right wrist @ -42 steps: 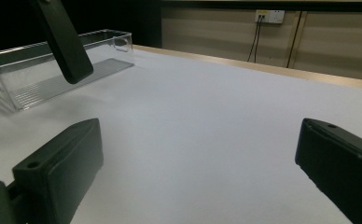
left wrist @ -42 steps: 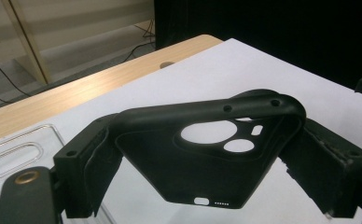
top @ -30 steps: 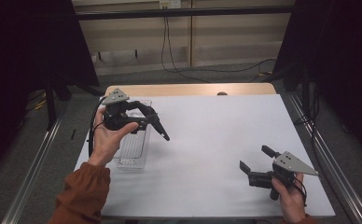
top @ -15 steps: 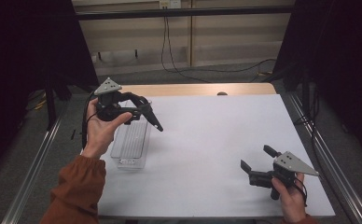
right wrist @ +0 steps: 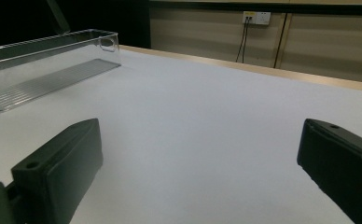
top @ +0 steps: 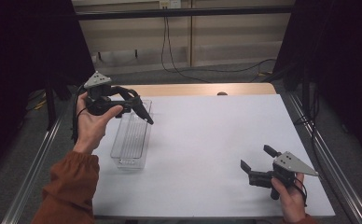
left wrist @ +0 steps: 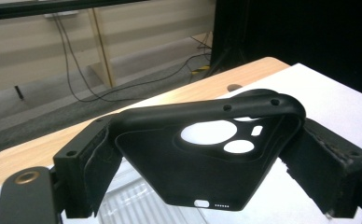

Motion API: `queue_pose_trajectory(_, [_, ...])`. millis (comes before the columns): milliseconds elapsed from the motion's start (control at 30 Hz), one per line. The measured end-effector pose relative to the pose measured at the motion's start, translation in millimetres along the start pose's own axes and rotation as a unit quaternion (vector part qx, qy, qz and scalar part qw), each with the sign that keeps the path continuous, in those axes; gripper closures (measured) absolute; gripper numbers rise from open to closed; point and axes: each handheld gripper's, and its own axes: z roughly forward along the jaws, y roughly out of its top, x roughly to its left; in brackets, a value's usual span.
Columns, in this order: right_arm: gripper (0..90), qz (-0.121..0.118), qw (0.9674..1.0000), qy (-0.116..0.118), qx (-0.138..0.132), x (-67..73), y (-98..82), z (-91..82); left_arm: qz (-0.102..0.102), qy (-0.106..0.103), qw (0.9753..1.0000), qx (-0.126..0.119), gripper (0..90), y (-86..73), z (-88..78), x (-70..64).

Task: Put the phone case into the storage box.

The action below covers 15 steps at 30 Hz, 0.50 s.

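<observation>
A black phone case (left wrist: 202, 163) with camera cut-outs is clamped between the jaws of my left gripper (left wrist: 207, 154), which is shut on it. In the high view my left gripper (top: 131, 103) hangs in the air over the far end of a clear plastic bin (top: 131, 140), with the phone case (top: 143, 113) slanting down and to the right. At the table's front right, my right gripper (top: 257, 157) rests low, open and with nothing in it. In the right gripper view, white table shows between the spread jaws of the right gripper (right wrist: 202, 154).
The clear bin (right wrist: 44, 70) lies lengthwise on the left of the white table top (top: 207, 135) and looks empty. A strip of bare wood (top: 198, 89) runs along the far edge. Metal rails flank the table, and cables lie on the floor beyond.
My left gripper has risen and drawn back toward the far left with the phone case, from mid-bin to the bin's far end. The right gripper has stayed put.
</observation>
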Motion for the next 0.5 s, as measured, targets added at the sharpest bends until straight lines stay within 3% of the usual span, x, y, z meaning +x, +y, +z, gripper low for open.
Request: queue_pose_trajectory(500, [0.0, -0.002, 1.0, 0.003, 0.001, 0.2, 0.0, -0.2, -0.012, 0.045, 0.9987, 0.019, 14.6, -0.9, 8.9, 17.8])
